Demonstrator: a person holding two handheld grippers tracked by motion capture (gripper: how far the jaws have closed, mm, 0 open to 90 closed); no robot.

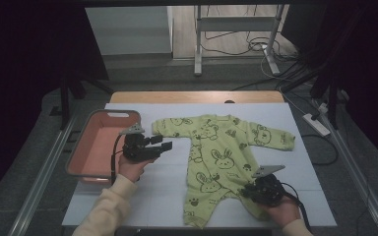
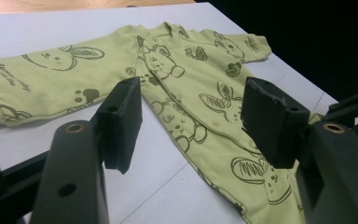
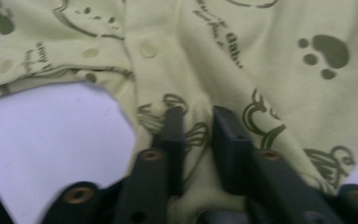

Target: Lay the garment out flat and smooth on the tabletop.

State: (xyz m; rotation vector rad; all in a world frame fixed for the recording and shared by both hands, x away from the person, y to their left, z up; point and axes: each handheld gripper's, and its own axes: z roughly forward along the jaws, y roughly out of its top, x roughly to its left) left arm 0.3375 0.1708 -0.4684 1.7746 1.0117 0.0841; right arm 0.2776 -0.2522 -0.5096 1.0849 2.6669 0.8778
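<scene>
Right hand-held gripper (image 3: 193,123) clenched on the baby suit (image 1: 216,157) leg; left hand-held gripper (image 2: 191,121) released, hovering; next, fold the leg upward.

Romper (image 1: 216,157): you have pale yellow-green cloth printed with dark olive rabbits, bears, hearts and paw prints (some small lettering too).
Basket (image 1: 78,152): salmon-pink inside, greyish rim.
Table cover (image 1: 162,191): plain white.
Your sleeve (image 1: 108,209): cream.
Grippers' jaws: black.
</scene>
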